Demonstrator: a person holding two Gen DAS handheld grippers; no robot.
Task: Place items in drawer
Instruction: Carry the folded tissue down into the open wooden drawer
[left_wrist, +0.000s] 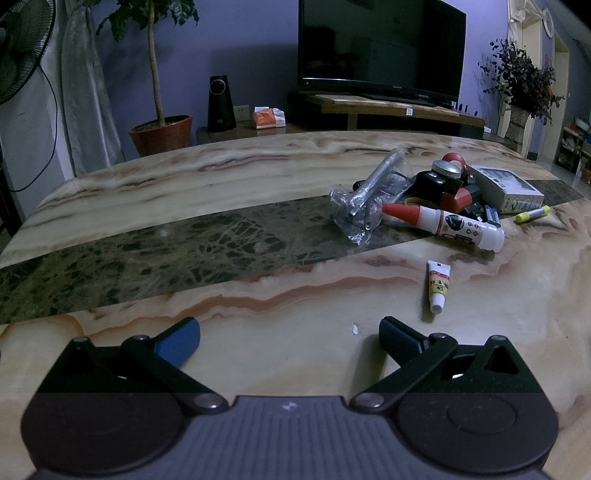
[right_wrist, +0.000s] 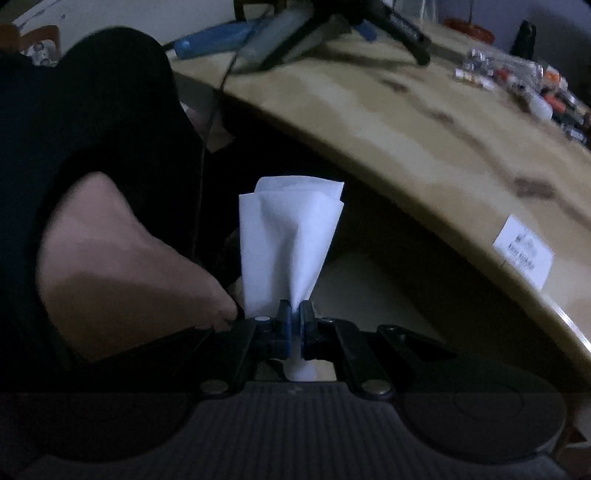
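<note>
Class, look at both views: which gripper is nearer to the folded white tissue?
Right. The right gripper is clamped on the tissue; the left gripper hovers open over the table, no tissue near.

The right gripper (right_wrist: 294, 314) has blue pads, and a white tissue (right_wrist: 288, 236) stands between them. Beyond the left gripper (left_wrist: 290, 334), the marble table (left_wrist: 258, 173) shows cream veining and a dark green band.

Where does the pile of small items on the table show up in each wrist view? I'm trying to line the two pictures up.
Left wrist view: the pile of small items lies right of centre, on the far part of the marble table.
Right wrist view: the pile, blurred, sits in the upper right corner.
Shared landmark: the tabletop, whose edge curves across the right wrist view.
</note>
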